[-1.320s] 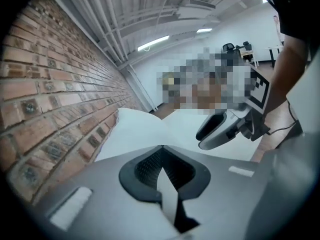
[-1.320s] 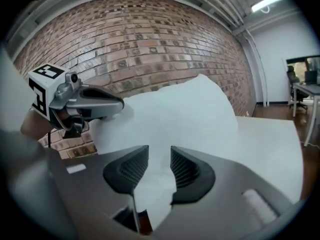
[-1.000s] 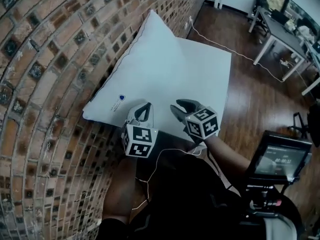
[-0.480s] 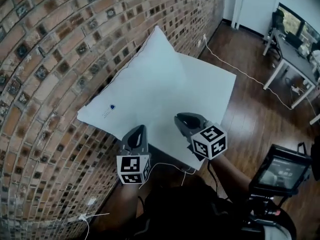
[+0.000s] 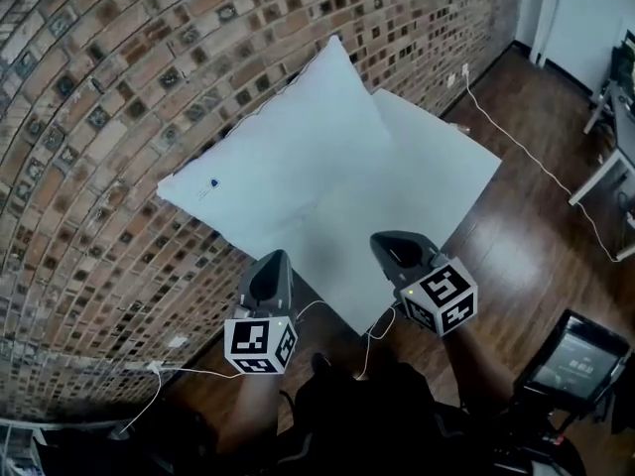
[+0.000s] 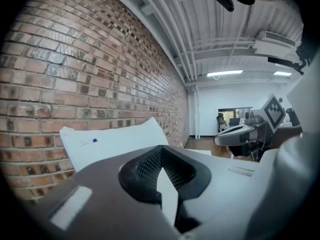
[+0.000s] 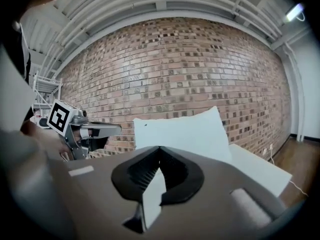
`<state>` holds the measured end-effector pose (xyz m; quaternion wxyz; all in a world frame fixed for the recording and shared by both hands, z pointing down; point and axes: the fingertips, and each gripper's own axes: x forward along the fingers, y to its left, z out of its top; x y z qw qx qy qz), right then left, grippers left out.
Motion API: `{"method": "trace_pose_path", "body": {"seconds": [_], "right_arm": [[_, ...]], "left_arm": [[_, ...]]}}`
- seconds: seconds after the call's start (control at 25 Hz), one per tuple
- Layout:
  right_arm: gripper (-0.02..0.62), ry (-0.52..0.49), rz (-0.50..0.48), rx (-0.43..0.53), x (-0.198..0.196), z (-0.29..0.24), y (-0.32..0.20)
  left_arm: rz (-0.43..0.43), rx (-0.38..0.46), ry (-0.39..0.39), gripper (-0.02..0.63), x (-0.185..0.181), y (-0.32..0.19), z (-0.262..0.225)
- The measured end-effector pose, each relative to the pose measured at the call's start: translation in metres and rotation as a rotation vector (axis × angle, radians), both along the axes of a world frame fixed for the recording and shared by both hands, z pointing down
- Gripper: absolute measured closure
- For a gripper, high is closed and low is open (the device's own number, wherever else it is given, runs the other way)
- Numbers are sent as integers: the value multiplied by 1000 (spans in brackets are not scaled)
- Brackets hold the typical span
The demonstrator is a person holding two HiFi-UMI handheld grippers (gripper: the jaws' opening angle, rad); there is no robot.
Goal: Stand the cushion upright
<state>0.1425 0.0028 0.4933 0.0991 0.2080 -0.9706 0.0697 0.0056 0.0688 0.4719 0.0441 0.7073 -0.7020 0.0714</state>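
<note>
L gripper (image 5: 270,266) shut, empty. R gripper (image 5: 399,249) jaws closing down, pads together, nothing btwn. Both are apart from the cushion, over the near edge of the white mat (image 5: 437,191). Cushion (image 5: 288,152) is beyond, upright at the mat's wall side, back leaning on the brick wall (image 5: 99,77).

Left gripper (image 5: 271,263) and right gripper (image 5: 388,242) side by side, jaws together.
</note>
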Motion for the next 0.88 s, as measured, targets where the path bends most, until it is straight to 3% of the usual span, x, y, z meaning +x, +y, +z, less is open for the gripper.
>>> {"method": "trace_pose_path", "body": {"seconds": [0.24,0.6,0.76,0.88], "right_arm": [[588,-28,-38,0,7,-2,14],[588,-14,8,14,-2,-10,64],[588,27,30,63,-17,-12,102],[588,53,48,82,-24,-17,129]], "left_arm": [[-68,3,-33,601,0,34,-9],[-68,40,-20,601,-13,112,-7],[-71,51,28,601,-34,153,3],[-26,43,70,601,-36,174,12]]}}
